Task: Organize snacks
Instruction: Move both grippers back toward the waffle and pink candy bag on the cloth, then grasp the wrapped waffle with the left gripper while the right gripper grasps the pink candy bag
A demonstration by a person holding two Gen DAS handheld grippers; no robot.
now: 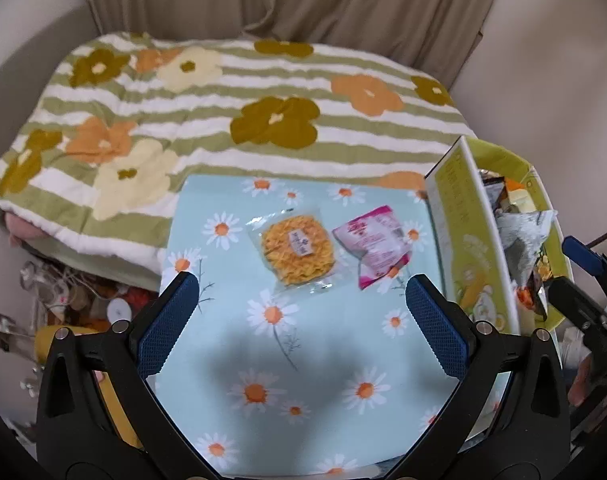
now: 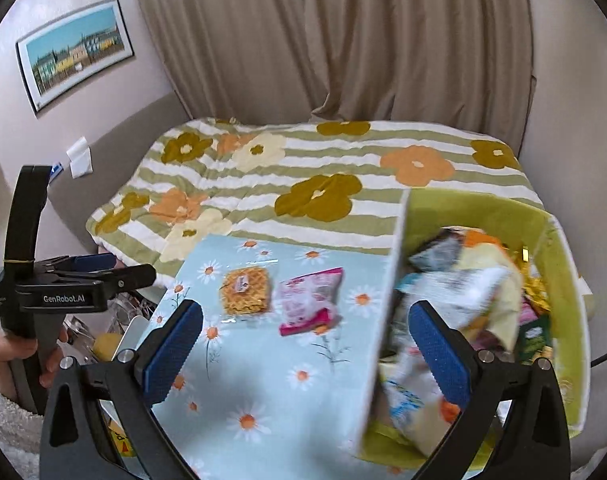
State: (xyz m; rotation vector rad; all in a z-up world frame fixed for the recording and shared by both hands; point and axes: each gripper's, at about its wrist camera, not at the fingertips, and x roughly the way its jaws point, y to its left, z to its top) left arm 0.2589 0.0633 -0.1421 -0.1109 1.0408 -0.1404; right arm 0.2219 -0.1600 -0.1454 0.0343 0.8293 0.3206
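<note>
Here, two snacks are lying side by side on the daisy-print bench (image 1: 303, 360): a clear pack of yellow noodle crackers (image 1: 298, 255) and, just beside it, a pink packet (image 1: 373, 246). The green box (image 1: 469, 248) at the bench's right edge is already holding a heap of wrappers. The left gripper (image 1: 303, 312) is hovering short of the noodle pack with its jaws released and wide, holding nothing. The right gripper (image 2: 305, 348) is likewise spread and empty, sitting astride the box's near wall (image 2: 387, 300).

Likely the next step is picking up one of the two loose packs. To do it well, the left gripper should be lowering over the noodle pack centred, closing across its width on the sealed film rather than crushing the brittle contents. The flat pack may be sliding on the cloth, so approaching at a slight angle should help.
</note>
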